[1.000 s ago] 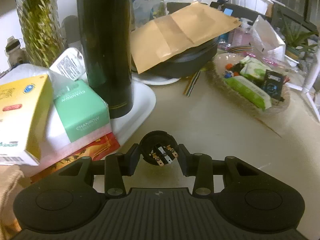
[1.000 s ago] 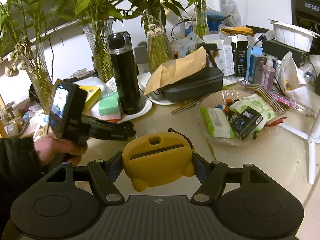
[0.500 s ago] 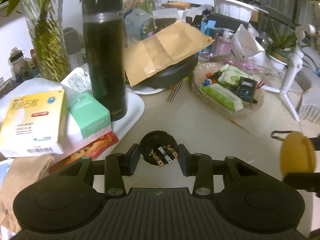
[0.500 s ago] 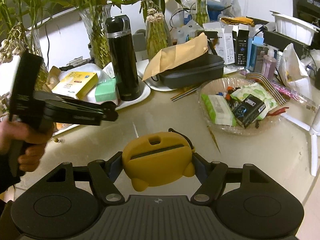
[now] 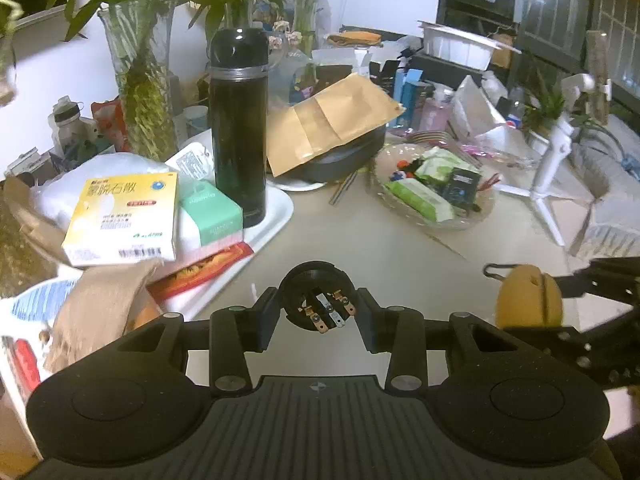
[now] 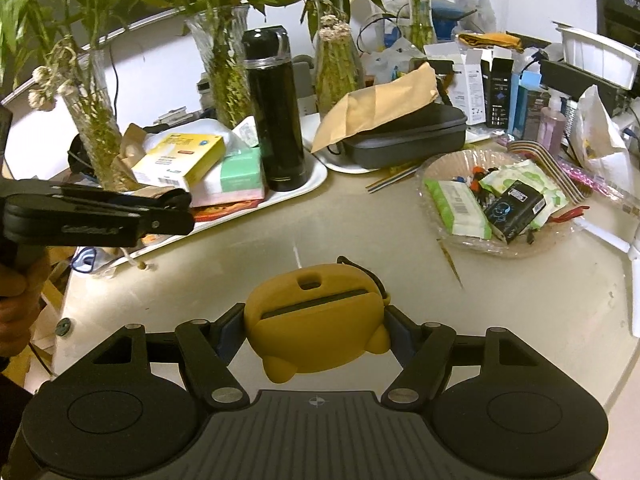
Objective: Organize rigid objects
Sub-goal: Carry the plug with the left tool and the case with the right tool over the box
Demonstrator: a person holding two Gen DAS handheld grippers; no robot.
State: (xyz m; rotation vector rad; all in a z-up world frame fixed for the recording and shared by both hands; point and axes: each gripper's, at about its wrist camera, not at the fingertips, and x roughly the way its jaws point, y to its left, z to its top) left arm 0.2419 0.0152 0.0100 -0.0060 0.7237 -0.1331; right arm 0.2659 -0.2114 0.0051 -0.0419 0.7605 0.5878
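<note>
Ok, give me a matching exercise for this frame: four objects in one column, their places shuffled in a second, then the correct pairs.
Things:
1. black round socket part
2. yellow case
3. black flask
4. brown envelope

Places:
A. upright on the white tray
B. between the right gripper's fingers
C. lying on the dark zip case
D. between the left gripper's fingers

Pairs: 1-D, 2-B, 3-A, 4-C

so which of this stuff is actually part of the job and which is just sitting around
In hand:
- black round plug part, shut in the left tongs
- yellow case, shut in the right tongs

Lying about:
- black flask
- brown envelope
- glass bowl of packets
- yellow box
- white tray
</note>
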